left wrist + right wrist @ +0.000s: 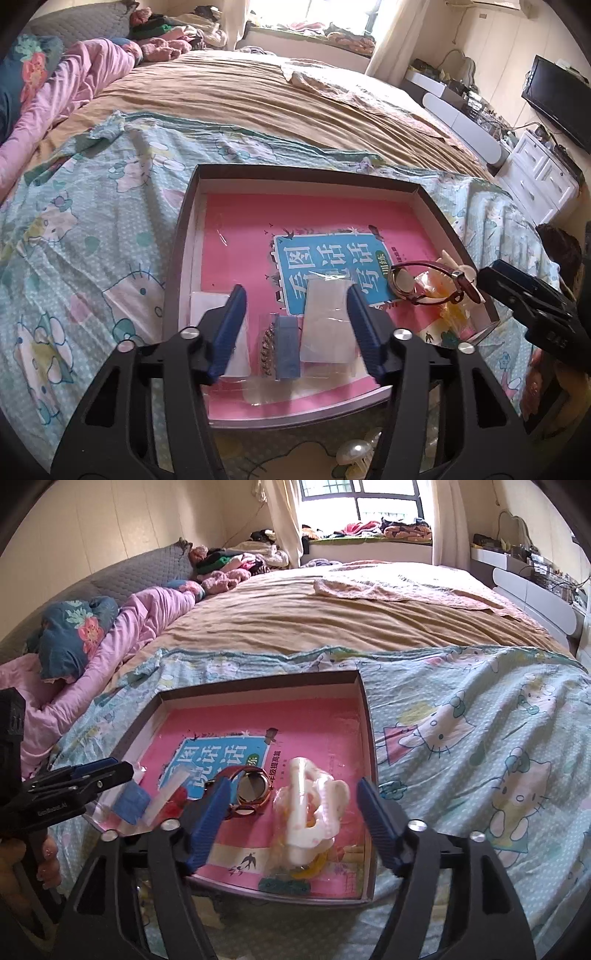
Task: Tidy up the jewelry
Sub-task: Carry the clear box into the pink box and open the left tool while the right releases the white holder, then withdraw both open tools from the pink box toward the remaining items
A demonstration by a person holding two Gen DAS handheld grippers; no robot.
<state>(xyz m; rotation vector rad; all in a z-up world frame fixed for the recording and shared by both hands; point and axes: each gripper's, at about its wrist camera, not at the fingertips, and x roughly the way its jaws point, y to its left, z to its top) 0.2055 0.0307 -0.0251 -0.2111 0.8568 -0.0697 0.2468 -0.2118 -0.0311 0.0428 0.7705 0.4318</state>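
Shallow box (436, 206) sits on the bed (258, 99), on the cartoon-cat sheet (480, 720), with a pink book (236, 221) lining its floor.

Left tongs (295, 314): jaws apart, nothing pinched. They hover over the 6 o'clock edge of the box. Between the blue pads lie small clear bags: one with a chain and blue card (280, 343), one frosted bag (325, 317). Pads aren't pressing either.

Right tongs (291, 805): jaws wide, nothing gripped. White hair claw in a clear bag (314, 812) lies between the pads, clear of both. Watch with reddish strap (251, 786) lies just at 9 o'clock of the claw, beside the left pad.

In the left view, watch (404, 284) and claw bag (450, 306) sit at 3 o'clock in the box, by the right wall. A pearl clip (351, 452) lies outside the box at 6 o'clock, on the sheet.
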